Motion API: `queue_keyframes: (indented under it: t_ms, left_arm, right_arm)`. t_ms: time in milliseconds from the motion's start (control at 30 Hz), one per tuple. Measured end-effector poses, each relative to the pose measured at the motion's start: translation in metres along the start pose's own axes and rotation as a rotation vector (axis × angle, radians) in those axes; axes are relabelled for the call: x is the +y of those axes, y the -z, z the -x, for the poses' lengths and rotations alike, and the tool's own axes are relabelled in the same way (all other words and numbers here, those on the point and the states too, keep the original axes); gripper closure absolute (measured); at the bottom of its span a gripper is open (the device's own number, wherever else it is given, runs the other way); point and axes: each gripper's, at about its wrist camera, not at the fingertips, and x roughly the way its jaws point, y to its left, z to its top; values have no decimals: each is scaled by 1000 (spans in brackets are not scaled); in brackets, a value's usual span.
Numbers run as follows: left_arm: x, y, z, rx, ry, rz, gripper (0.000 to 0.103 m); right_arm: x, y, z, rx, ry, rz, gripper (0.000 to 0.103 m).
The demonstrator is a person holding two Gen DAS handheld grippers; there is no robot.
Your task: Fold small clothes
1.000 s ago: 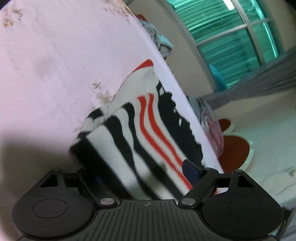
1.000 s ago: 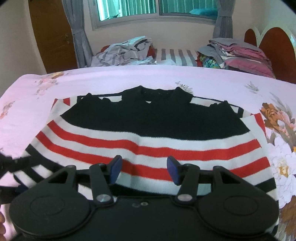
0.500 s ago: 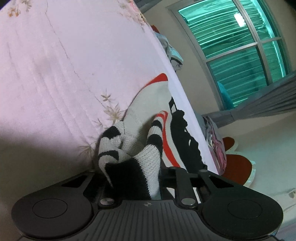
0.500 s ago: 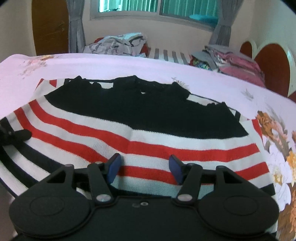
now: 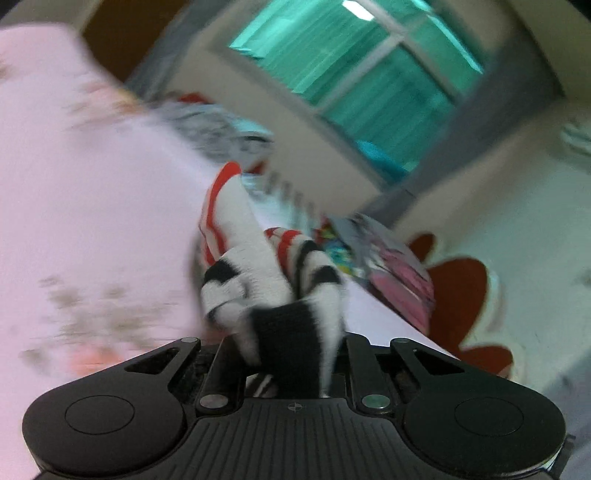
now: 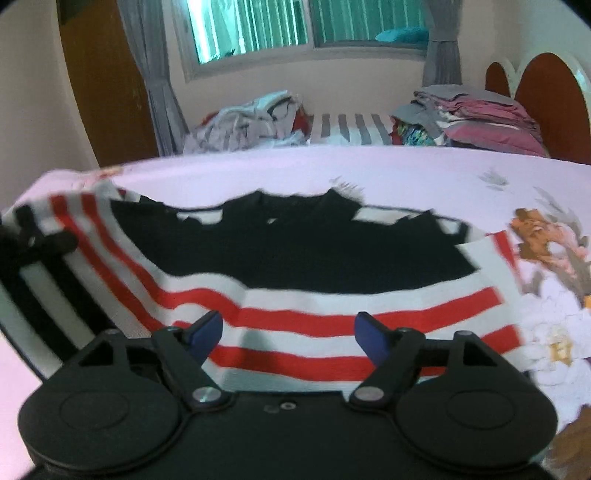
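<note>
A: Between the jaws of the left gripper (image 5: 291,354) there is a bunched corner of the striped sweater (image 6: 295,280). Why pinch it there?

B: It looks like the hem corner, black and white bands. Taking a corner lets that whole side be carried over the rest. The jaws have just closed on it, and the knit is squeezed tight between them, rising in a ridge straight ahead of the gripper toward a red-edged tip.

A: And the rest of the sweater?

B: Spread flat on the pink bed sheet (image 6: 406,173), directly ahead of the right gripper (image 6: 288,332). The black chest panel lies beyond the fingertips, the red and white stripes nearest them. The side off to that gripper's left is peeled up off the sheet, and I judge that is the corner the other one grips.

A: Is the right gripper holding anything?

B: No. Its jaws have just been opening and stand wide apart, blue pads (image 6: 207,332) clear of the cloth, hovering over the near stripes with nothing pressed between them. My guess is it is readying to take the lower edge or steady the cloth, so the sweater does not drag across the bed as the fold goes over.

A: What could go wrong?

B: Knit is soft and stretchy. A one-corner hold may skew the fold, so the edges may need squaring.

A: And behind?

B: Clothes heaped far beyond both grippers, under the window (image 6: 306,29): a loose pile (image 6: 251,122) and a neater stack (image 6: 476,118).
</note>
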Motion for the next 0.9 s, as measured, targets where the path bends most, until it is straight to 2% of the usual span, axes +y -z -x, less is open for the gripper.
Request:
queue_keyframes:
  t_ms: [133, 233, 300, 367, 467, 533, 600, 700, 800, 900]
  left_arm:
    - [-62, 22, -21, 66, 84, -135, 88]
    - [-88, 50, -42, 144, 108, -217, 88]
    - [-101, 73, -55, 221, 113, -275, 87]
    - [-112, 97, -58, 271, 86, -367, 87]
    - [-122, 115, -54, 275, 44, -492, 82]
    - [-125, 112, -46, 272, 58, -498, 54]
    - [-127, 108, -35, 288, 96, -500, 39]
    - [-134, 110, -17, 304, 132, -555, 37]
    - [-125, 99, 3, 316, 145, -508, 37]
    - [-110, 86, 28, 267, 125, -457, 37]
  right_arm:
    - [-52, 0, 30, -25, 5, -98, 26]
    - [-90, 6, 43, -14, 31, -165, 26]
    - [-115, 12, 50, -6, 56, -210, 28]
    - [-136, 17, 55, 2, 57, -266, 28]
    - [-153, 19, 60, 2, 10, -324, 27]
    - [-154, 15, 61, -2, -39, -340, 26]
    - [-151, 10, 58, -3, -90, -361, 26]
    - [-144, 2, 47, 23, -155, -377, 26]
    - [-137, -2, 35, 80, -202, -380, 26]
    - [-132, 0, 25, 122, -203, -380, 24]
